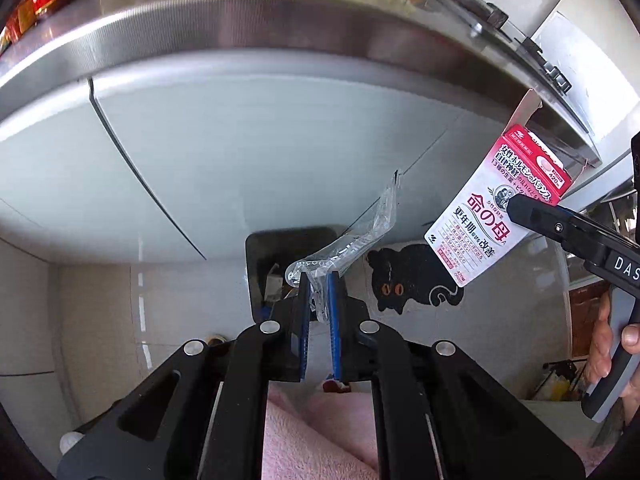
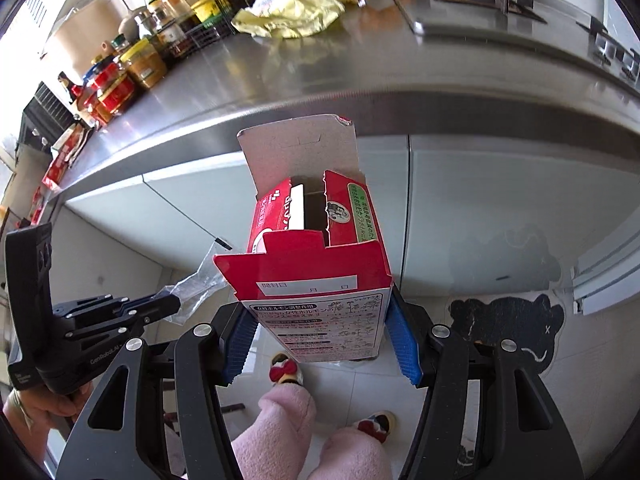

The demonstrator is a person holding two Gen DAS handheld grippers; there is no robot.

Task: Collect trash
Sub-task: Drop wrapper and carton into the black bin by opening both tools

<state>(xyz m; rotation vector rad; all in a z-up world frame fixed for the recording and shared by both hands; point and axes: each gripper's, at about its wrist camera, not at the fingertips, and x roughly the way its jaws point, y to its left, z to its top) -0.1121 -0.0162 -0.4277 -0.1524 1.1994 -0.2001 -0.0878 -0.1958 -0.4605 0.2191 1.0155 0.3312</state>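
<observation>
Pinching a clear plastic wrapper [image 1: 352,236] in the left gripper [image 1: 318,312], clamping an open red-and-white box [image 2: 320,276] in the right gripper [image 2: 320,344]; both below the steel table edge [image 2: 360,108], over open floor [image 2: 400,392] before white cabinet doors [image 1: 248,152].

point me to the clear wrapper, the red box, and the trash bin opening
clear wrapper [image 1: 352,240]: left wrist view, on its crinkled middle above the blue pads.
red box [image 2: 320,292]: right wrist view, on its red front flap.
trash bin [image 1: 264,248]: left wrist view, on its dark rim.
</observation>
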